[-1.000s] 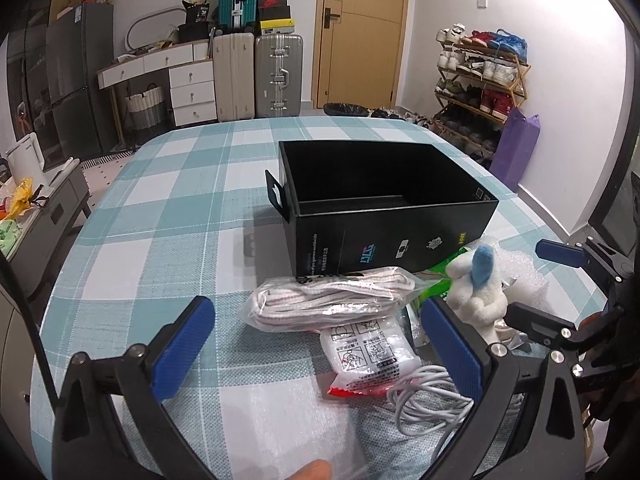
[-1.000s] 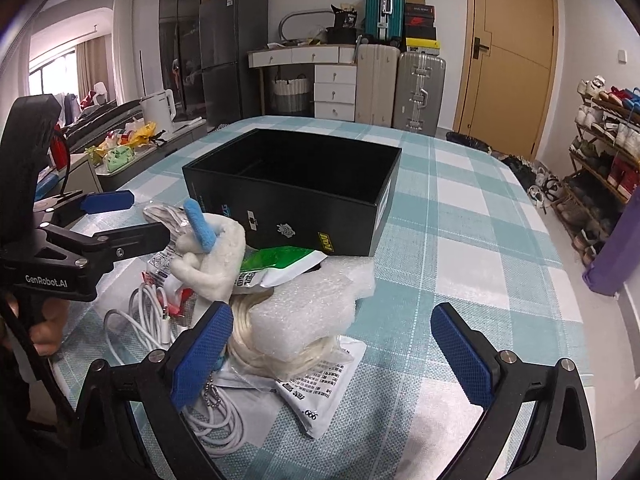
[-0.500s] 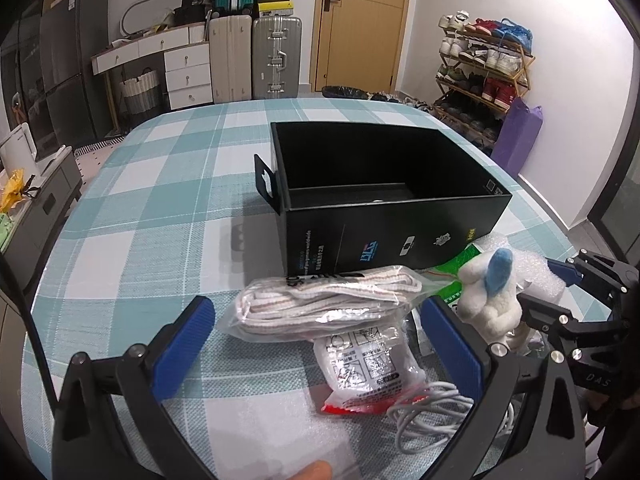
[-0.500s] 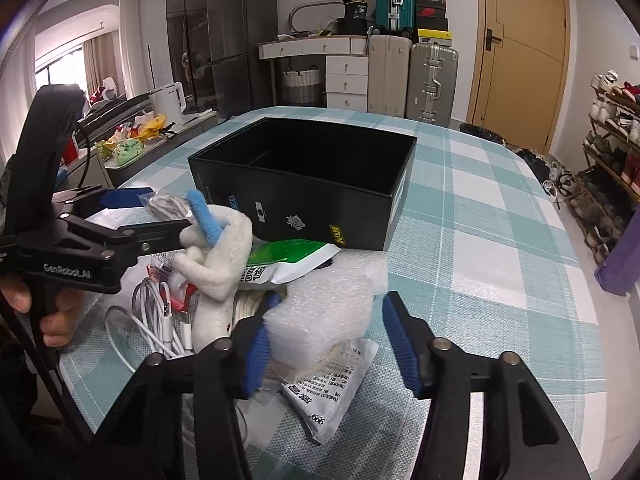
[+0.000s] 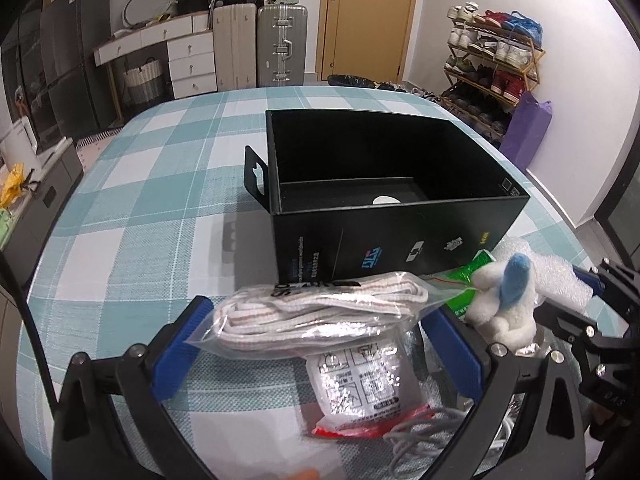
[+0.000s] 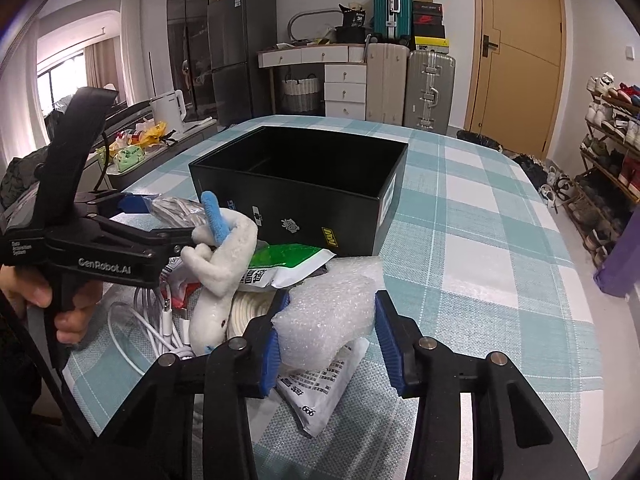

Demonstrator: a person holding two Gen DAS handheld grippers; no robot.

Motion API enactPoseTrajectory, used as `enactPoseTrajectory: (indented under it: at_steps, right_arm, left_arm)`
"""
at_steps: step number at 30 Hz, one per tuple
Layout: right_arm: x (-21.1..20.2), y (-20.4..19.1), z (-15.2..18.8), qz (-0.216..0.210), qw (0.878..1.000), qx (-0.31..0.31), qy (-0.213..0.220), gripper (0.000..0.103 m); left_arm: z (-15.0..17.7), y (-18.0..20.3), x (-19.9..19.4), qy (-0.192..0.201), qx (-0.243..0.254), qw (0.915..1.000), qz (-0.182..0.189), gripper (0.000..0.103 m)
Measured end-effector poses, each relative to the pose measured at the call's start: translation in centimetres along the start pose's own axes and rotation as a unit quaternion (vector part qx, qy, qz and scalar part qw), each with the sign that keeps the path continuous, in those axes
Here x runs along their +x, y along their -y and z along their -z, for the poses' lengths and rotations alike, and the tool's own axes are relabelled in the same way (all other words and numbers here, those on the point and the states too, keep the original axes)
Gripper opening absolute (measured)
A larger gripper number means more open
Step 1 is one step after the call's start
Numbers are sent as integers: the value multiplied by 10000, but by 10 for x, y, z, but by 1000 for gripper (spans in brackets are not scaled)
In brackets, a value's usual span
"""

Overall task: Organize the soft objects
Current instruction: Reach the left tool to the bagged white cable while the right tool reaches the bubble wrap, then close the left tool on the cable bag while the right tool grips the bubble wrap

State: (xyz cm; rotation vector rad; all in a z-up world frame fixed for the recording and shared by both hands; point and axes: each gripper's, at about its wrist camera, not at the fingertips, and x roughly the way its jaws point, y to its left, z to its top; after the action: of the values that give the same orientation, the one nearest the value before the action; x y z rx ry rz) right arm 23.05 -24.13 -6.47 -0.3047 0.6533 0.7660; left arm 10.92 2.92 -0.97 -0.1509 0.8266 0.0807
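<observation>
Your right claw (image 6: 326,334) clamps crinkly bubble wrap wad (image 6: 328,304), on pile at 6 o'clock of open black box (image 6: 304,196). Fluffy white plush toy (image 6: 224,280) with blue ear crowds it at 9 o'clock, over white cables (image 6: 140,332). Your left claw (image 5: 316,340) straddles glossy bagged white cord (image 5: 316,312), pads not visibly pressing. Checked cloth covers table (image 6: 480,240).

The table (image 5: 132,216) has a cloth with blue-green and white squares. An open black box (image 5: 384,204) sits on it near the middle. In front of the box is a heap of soft things: a clear bag of white straps (image 5: 316,316), a white packet with print (image 5: 356,384), a white cable (image 6: 140,328), a green and white pouch (image 6: 288,260), some bubble wrap (image 6: 328,312) and a flat printed packet (image 6: 320,388).
</observation>
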Motion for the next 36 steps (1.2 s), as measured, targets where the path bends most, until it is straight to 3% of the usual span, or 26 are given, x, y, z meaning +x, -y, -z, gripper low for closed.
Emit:
enactPoseTrajectory:
  at_steps: [7,8,9,12,16,18,20,25,26,27,32,36]
  right_arm:
    - [-5,1,1,28,10000,-2,77,43]
    - [-6,0,2,24,10000,-3,83,43]
    - [-7,0,2,19,10000,-5,94,43]
    - [-9,-1,2,33,9999,-21,121,43]
    - [-13,-3,2,56,9999,-52,144,43]
    - [-15,-3,2,60,9999,-57,148,43]
    - [-15,-3,2,60,9999,-55,152,43]
    - [-17,-3,1,41,9998,-84,172,43]
    - [-17,-2,0,35,9998,-88,170,43]
    - [-17,-2,0,35,9998,-90,170,43]
    - [-17,-2,-1,40,9998,-84,188,43]
    - [-19,-4,-1,34,9997,-84,223,43]
  left_arm:
    - [4,-3,-5,113,9,9998,137,79]
    - [4,-4,-6,138,11,9998,133,69]
    - [5,-5,-6,150,3,9998,110,52]
    - [5,-11,-5,106,-47,9996,263,40]
    - [5,-14,-7,131,-63,9994,301,42]
    - [3,-14,-9,185,-71,9994,273,58]
    - [1,-12,-11,256,-17,9994,229,66]
    - [-3,-13,-6,255,0,9993,263,65]
    - [-3,-13,-5,275,7,9992,279,62]
    - [-3,-12,-6,311,36,9990,327,52]
    - [1,-14,-10,423,67,9984,356,29]
    - [4,-16,-19,564,89,9974,445,19]
